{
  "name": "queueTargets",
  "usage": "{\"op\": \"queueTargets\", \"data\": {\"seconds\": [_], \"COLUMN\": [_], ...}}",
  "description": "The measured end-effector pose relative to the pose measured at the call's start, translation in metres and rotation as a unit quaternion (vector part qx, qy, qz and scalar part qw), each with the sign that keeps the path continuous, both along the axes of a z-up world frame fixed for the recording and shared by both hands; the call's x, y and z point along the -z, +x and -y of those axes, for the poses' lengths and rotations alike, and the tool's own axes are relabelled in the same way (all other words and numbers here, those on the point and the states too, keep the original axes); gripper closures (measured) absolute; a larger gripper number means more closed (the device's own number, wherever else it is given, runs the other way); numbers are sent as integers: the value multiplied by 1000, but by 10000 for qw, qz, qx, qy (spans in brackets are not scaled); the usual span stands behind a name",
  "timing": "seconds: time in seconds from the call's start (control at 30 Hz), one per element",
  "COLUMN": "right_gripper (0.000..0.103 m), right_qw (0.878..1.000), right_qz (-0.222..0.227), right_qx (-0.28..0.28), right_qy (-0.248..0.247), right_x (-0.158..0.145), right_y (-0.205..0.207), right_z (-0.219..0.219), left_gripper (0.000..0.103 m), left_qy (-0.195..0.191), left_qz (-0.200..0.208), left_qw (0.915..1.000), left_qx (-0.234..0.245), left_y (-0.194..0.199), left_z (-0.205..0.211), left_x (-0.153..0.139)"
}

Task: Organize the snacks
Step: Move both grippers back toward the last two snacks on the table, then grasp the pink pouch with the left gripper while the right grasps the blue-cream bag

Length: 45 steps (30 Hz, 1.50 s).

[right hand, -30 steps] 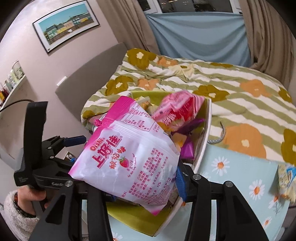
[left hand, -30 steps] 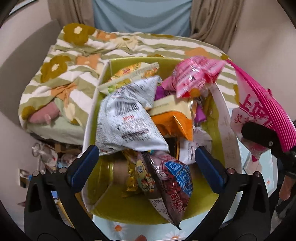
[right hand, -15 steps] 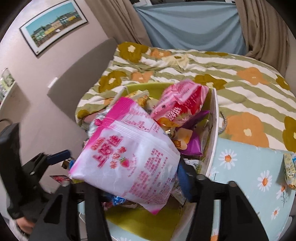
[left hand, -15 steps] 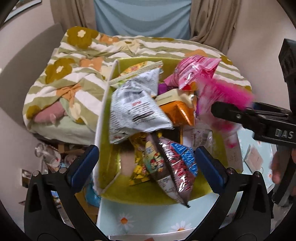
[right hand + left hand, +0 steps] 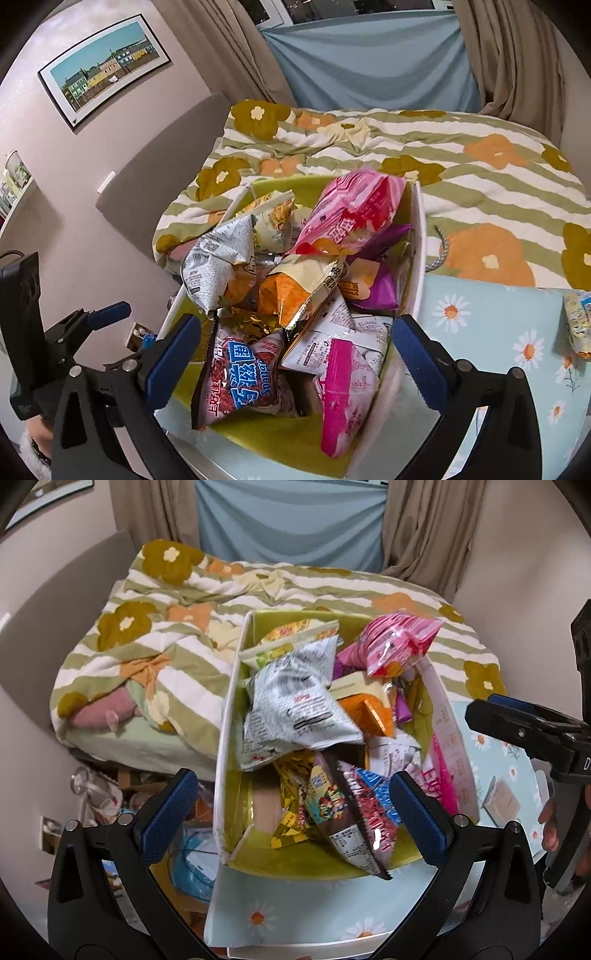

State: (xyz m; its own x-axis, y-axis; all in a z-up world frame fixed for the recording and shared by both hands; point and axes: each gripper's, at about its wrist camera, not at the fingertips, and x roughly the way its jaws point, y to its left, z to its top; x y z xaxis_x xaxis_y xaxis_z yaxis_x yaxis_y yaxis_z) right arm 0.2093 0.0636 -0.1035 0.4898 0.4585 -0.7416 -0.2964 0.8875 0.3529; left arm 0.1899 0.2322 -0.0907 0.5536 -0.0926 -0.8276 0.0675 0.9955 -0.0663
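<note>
Where it leans on the box [image 5: 417, 236] wall, pink packet [image 5: 343, 391] seemingly upright.

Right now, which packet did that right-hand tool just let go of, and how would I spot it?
Look in the green-lined box at the foot of the bed. Against its right wall, at the near corner, a pink-and-white packet stands on edge, below the opening jaws of the right gripper. Its hot-pink band sets it apart from the blue-lettered dark bag beside it.
</note>
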Motion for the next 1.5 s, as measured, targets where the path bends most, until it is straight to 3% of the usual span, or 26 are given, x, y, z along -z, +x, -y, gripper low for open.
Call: {"op": "queueTargets", "data": {"seconds": [0.37,0.67,0.83,1.0,1.13,1.23,1.5], "right_gripper": [0,0,0,0,0,0,0], "right_qw": [9986,9920,9913,9914,9929,9946,9915], "right_qz": [369,750,574,371,190,62,-95], "right_qx": [239,727,879,850,726,493,-439], "right_qy": [-294,-705,-795,-926,-928,-915,-1224], "right_x": [-42,-77,-68,-42,-12,14,76], "right_y": [-32,-52,-46,-27,-9,4,36], "right_z": [47,160,233,290,320,336,344], "left_gripper": [0,0,0,0,0,0,0], "left_qy": [-48,-167,-155,-227,-231,-460,-424], "left_qz": [247,323,-96,-634,-998,-1258,-1626], "left_qw": [9988,9957,9935,9923,9941,9908,9824], "left_qx": [420,852,1126,1035,365,-177,-821], "left_y": [3,1,1,-4,-6,-14,-25], "left_z": [51,154,231,293,328,353,388], "left_x": [-30,-45,-17,26,64,98,157]}}
